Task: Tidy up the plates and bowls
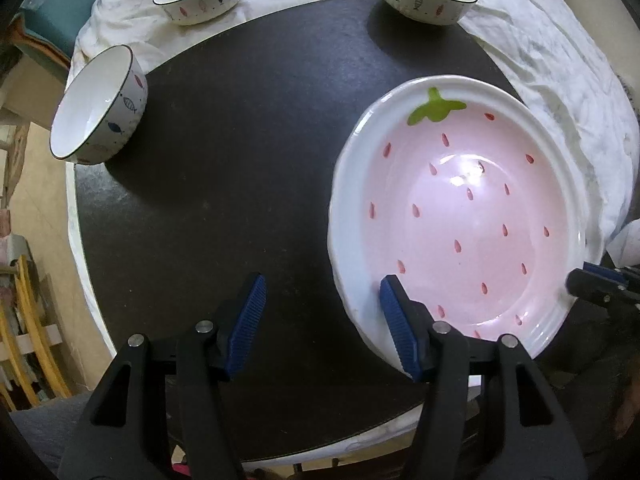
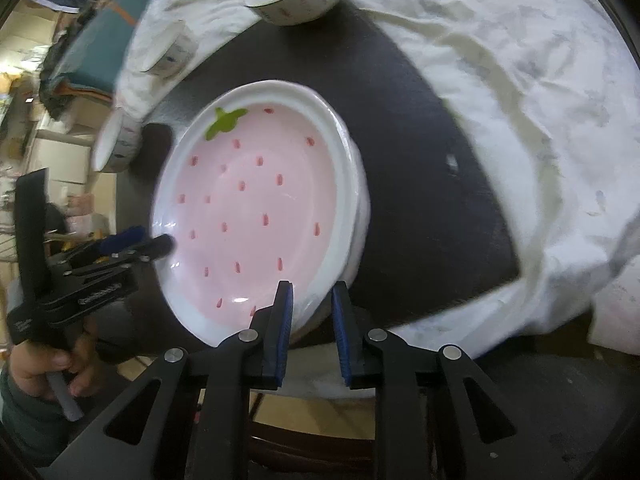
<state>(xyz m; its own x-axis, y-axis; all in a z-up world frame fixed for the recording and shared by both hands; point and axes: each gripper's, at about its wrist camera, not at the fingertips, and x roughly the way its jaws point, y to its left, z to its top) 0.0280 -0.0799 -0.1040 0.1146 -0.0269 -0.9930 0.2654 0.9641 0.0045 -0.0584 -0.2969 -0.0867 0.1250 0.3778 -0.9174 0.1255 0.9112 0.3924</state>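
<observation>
Strawberry plate (image 2: pixel 256 208) rim between the narrowed right gripper (image 2: pixel 312 332) fingers, grip uncertain, left gripper (image 1: pixel 320 324) spread wide, its right finger over the rim, fish-pattern bowls (image 1: pixel 100 104) far ahead.

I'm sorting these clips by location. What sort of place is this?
Probably a home dining area: a round dark table with a rumpled white cloth, fish-patterned bowls, a strawberry plate, and wooden chair frames beside it.

Round dark tabletop (image 1: pixel 240 160), rumpled white cloth (image 1: pixel 540 60) at far edge; beige floor (image 1: pixel 36 208), yellow wooden rack (image 1: pixel 28 328) left.
</observation>
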